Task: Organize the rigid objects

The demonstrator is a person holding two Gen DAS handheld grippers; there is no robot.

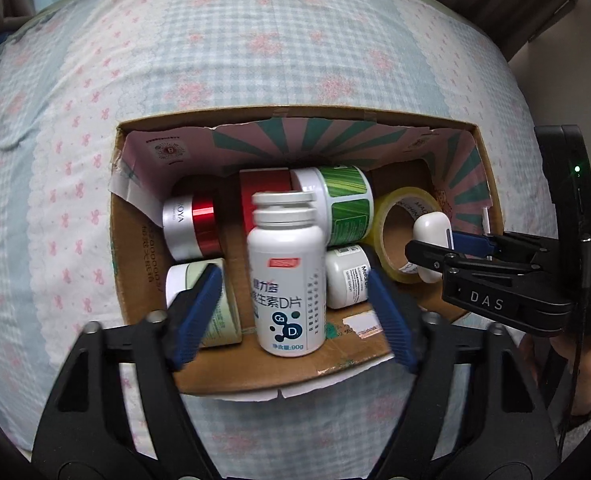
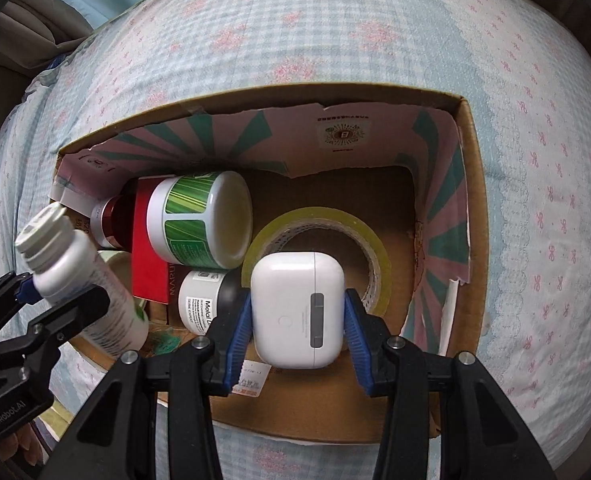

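Two claws above the cardboard box (image 2: 471, 184): left claw (image 1: 295, 300) spread around a vitamin bottle (image 1: 287, 272), grip uncertain; right claw (image 2: 297, 336) clamps a white earbud case (image 2: 295, 308).

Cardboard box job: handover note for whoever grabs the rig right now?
Left tongs: look open around the white vitamin D bottle, above the cardboard box; contact unclear.
Right tongs: shut on the white earbud case, above the tape roll.
Already in the box: green-label jar, red box, red-and-silver jar, small white bottle, pale green jar, tape roll.
Left: set down the bottle and the case.
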